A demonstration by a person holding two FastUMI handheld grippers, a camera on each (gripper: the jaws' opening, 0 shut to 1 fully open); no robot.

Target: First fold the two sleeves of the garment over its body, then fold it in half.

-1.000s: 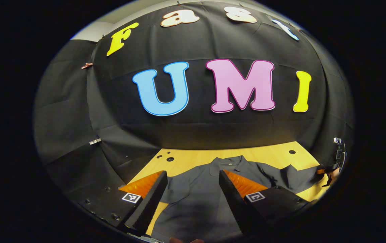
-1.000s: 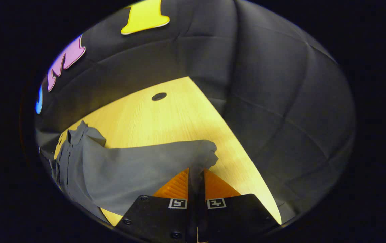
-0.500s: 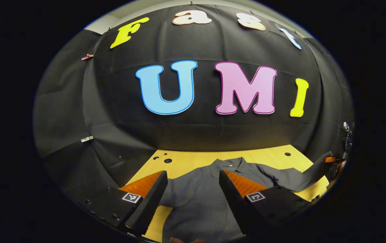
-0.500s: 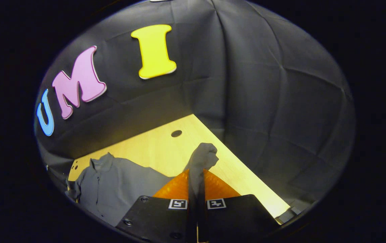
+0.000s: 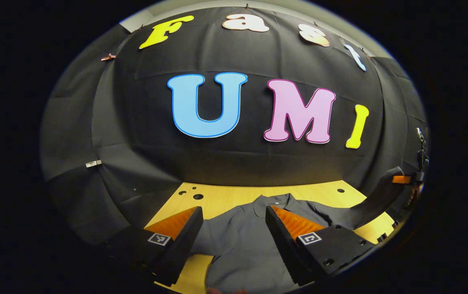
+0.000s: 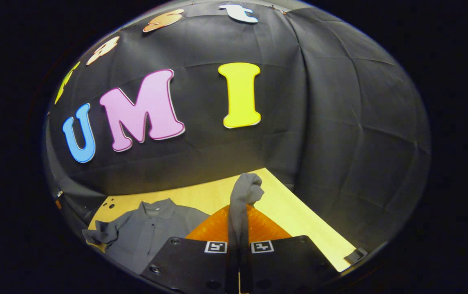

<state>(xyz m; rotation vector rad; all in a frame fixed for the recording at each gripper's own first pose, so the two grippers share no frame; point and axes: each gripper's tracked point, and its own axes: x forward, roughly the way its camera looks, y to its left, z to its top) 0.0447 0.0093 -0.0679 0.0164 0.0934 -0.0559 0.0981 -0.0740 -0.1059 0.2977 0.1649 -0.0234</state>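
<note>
- Dark grey collared shirt (image 5: pixel 238 241) lay flat on the light wooden table (image 5: pixel 225 196), collar toward the booth wall, front up.
- Its sleeve (image 6: pixel 245 192) on the right side was lifted off the table; the cuff end stuck up from between the right gripper (image 6: pixel 238 228) fingers, jaws pressed together and pinching the cloth.
- In the left gripper view that same sleeve (image 5: pixel 370 204) rose in a slanted band from the shirt body up to the far right gripper (image 5: pixel 403 179), held well above the table.
- The other sleeve (image 6: pixel 101 234) lay crumpled on the table at the shirt's far side, seen in the right gripper view.
- Left gripper (image 5: pixel 234 228) hovered over the shirt's lower body, jaws spread wide, nothing between them; shirt fabric showed through the gap.
- Writing: no readable brand or label on the shirt; a small pale tag spot at the collar was too small to read.
- Square black-and-white marker tags (image 5: pixel 159 239) sat on the gripper bodies of both grippers; patterns, not text.
- Left gripper view showed the whole shirt front, plus round holes (image 5: pixel 198 196) in the table near the far left corner.
- Right gripper view showed the table's right edge and a small dark clip (image 6: pixel 355 256) at its near corner.
</note>
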